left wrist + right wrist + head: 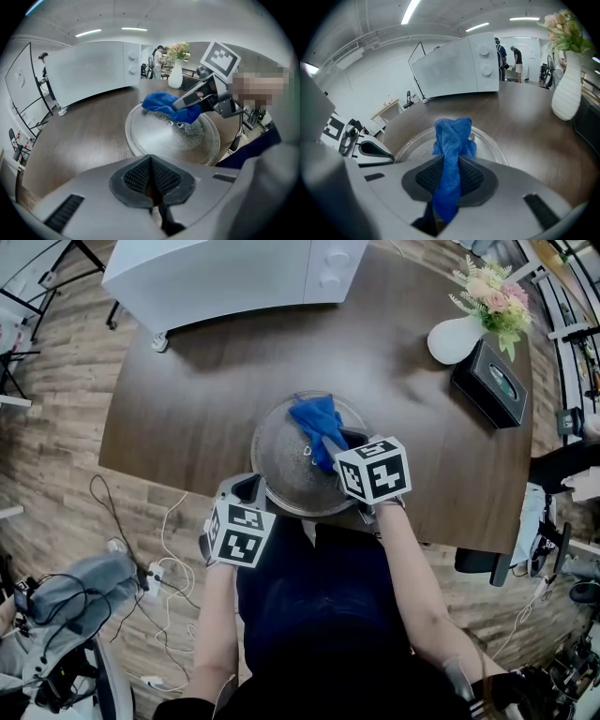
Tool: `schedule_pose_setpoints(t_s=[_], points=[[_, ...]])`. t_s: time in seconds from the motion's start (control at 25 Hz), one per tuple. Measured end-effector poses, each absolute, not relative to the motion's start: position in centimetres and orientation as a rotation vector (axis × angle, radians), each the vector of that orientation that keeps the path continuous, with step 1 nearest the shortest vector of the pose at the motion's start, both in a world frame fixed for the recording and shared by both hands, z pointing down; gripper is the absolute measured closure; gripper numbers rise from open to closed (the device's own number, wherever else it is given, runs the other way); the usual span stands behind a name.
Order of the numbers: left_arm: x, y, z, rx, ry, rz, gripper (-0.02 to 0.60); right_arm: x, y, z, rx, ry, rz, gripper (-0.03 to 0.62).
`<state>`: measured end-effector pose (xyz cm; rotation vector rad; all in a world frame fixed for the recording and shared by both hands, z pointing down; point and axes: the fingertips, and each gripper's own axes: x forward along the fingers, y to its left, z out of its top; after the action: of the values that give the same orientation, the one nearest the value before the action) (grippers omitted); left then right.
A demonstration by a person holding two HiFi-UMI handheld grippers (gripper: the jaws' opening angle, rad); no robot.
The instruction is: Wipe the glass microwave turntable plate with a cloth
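The glass turntable plate (281, 470) lies flat on the bench (178, 418), so it can be scrubbed from above. The right gripper (447, 183) has its jaws clamped on the blue cloth (452, 136). The cloth's bunched free end sits over the plate's middle, seemingly pressed to the glass for wiping, though I can't confirm contact. The left gripper (152, 180), jaws together and empty, hovers just beside the plate's near-left rim, probably to steady it.

This looks like a lab or open office hall dressed as a home corner. A dark table (187, 418) carries a white microwave (234, 273) and a flower vase (455, 338). Beside the table, cables (167, 540) and a power strip (152, 573) trail on the plank floor (56, 456). Beyond the table, ceiling strip lights (412, 9) hang over standing people (516, 58).
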<state>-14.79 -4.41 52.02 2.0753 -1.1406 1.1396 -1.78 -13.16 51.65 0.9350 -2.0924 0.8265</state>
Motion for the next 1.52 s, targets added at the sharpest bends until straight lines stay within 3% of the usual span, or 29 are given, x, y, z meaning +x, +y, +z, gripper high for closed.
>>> schedule_pose_setpoints(t_s=[1.12,1.52], points=[[-14.9,-4.3,51.9,2.087,-1.166,1.110,0.578,8.5,-16.2,50.1,1.233,-1.962,0.653,0.528],[-14.8,-4.4,51.9,2.091,-1.160,1.077,0.578,2.1,-13.1,46.1,1.119,-2.165,0.708,0.528]])
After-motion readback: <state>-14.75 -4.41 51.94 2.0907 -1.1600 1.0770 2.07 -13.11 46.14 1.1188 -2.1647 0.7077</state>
